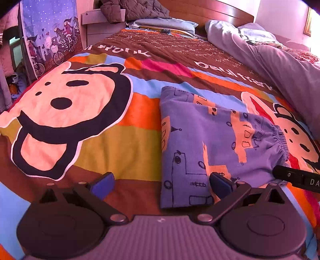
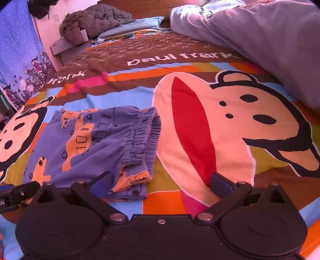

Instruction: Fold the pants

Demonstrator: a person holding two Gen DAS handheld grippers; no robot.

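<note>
The pants [image 1: 210, 144] are blue with orange shapes and black doodles, lying folded on the bedspread, elastic waistband at the right. They also show in the right wrist view [image 2: 96, 146], waistband toward the middle. My left gripper [image 1: 160, 185] is open and empty, its right finger over the pants' near left edge. My right gripper [image 2: 160, 185] is open and empty, its left finger over the pants' near right corner. A part of the right gripper [image 1: 298, 180] shows at the right of the left wrist view.
The bed carries a colourful monkey-print bedspread [image 1: 80, 120]. A lilac duvet [image 1: 280, 66] is bunched along the right side. Pillows [image 1: 166, 24] and a grey quilted jacket [image 1: 132, 10] lie at the headboard. A printed curtain [image 1: 50, 36] hangs at the left.
</note>
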